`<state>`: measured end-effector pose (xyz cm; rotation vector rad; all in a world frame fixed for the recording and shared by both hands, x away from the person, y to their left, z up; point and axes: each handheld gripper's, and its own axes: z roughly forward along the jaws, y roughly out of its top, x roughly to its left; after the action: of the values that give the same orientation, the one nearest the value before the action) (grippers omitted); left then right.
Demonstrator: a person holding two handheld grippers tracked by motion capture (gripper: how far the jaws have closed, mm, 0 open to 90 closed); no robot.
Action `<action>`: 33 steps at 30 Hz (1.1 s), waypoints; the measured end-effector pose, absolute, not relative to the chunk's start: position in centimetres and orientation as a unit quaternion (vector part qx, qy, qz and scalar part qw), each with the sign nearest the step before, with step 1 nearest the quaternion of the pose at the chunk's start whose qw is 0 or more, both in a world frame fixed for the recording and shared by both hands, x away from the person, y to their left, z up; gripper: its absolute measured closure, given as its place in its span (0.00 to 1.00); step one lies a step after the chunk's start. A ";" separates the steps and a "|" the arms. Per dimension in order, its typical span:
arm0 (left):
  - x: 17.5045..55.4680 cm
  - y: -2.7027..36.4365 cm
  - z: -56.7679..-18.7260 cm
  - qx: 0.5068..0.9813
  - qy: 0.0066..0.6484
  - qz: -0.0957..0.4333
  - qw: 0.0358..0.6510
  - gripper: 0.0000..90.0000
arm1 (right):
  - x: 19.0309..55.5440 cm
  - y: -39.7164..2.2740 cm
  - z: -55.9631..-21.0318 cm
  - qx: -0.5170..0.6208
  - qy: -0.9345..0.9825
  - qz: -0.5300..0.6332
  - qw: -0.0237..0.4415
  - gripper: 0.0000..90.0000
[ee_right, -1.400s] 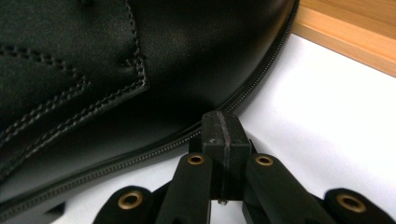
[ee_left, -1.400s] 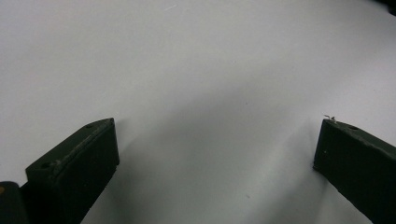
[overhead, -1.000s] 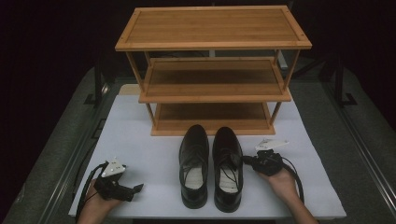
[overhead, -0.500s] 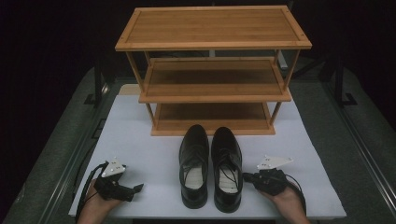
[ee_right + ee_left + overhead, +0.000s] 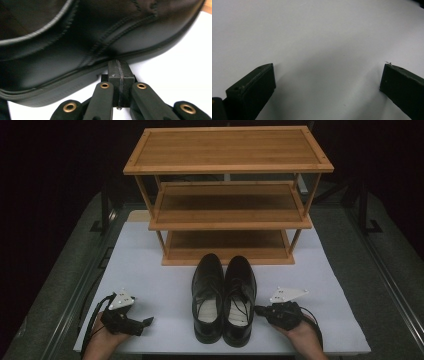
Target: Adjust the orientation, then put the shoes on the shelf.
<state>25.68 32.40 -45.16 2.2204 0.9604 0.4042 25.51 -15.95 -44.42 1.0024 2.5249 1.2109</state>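
Observation:
A pair of black leather lace-up shoes stands side by side on the white mat, toes toward the rack: the left shoe [image 5: 208, 296] and the right shoe [image 5: 240, 295]. My right gripper [image 5: 258, 310] is shut with nothing between its jaws. Its tips touch the outer side of the right shoe near the heel. In the right gripper view the closed tips [image 5: 118, 65] meet the right shoe [image 5: 75, 37] just above its sole. My left gripper [image 5: 148, 321] rests at the mat's near left corner, pointing toward the shoes. Its jaws [image 5: 328, 67] are open over bare mat.
A three-tier bamboo shoe rack [image 5: 227, 167] stands just behind the shoes, all its shelves bare. The white mat [image 5: 145, 265] has free room on both sides of the shoes. Grey table surface [image 5: 65, 270] and dark rails border the mat.
My right gripper has slid toward the near edge along the right shoe's outer side, from mid-shoe to near the heel. The left gripper and both shoes have stayed put.

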 end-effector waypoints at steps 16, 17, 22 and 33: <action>25.6 31.2 -43.3 0.840 0.367 0.126 0.379 0.07 | 26.2 -18.4 -42.4 0.367 0.823 0.422 0.098 0.52; 25.6 30.8 -42.9 0.838 0.365 0.123 0.386 0.08 | 26.2 -18.4 -42.0 0.365 0.822 0.425 0.101 0.52; 25.8 29.1 -40.8 0.836 0.347 0.125 0.407 0.17 | 26.4 -18.1 -40.5 0.365 0.819 0.431 0.101 0.51; 27.7 24.3 -36.6 0.836 0.298 0.122 0.444 0.29 | 27.1 -16.7 -38.0 0.344 0.818 0.451 0.100 0.51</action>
<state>27.69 24.32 -36.59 2.0741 0.7396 0.3015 27.13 -16.67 -37.98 1.0179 2.4173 1.3325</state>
